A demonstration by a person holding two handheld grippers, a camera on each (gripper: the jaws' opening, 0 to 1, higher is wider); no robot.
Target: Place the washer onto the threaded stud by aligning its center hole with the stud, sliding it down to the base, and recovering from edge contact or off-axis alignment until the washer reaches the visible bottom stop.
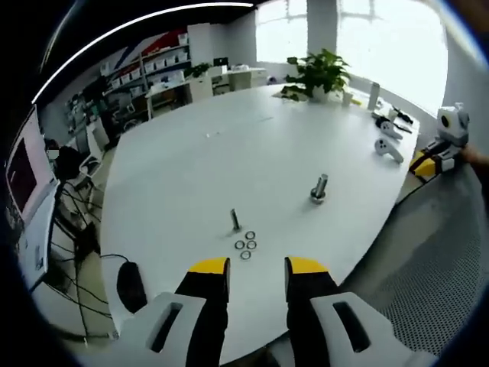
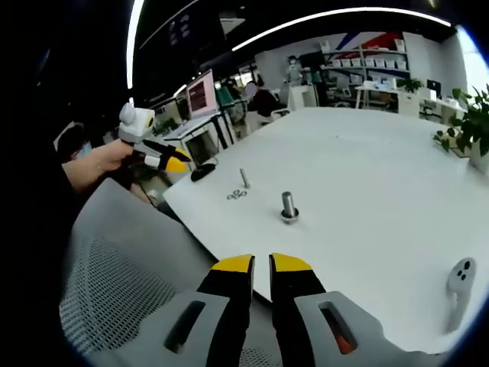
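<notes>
Clearly separate in left gripper view, four washers beside thin stud; both grippers slightly parted, empty.

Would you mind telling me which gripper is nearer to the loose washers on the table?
Left. The left gripper hovers just in front of the washers; the right gripper is back over the chair, beyond the bolt.

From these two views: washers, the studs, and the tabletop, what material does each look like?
Washers: small grey rings, probably steel; too small to judge finish.
Thin stud and thick stud: grey with a dull sheen, likely bare or plated metal.
Tabletop: uniform white, smooth and matte, looks like laminate or painted board; cannot tell which.
</notes>
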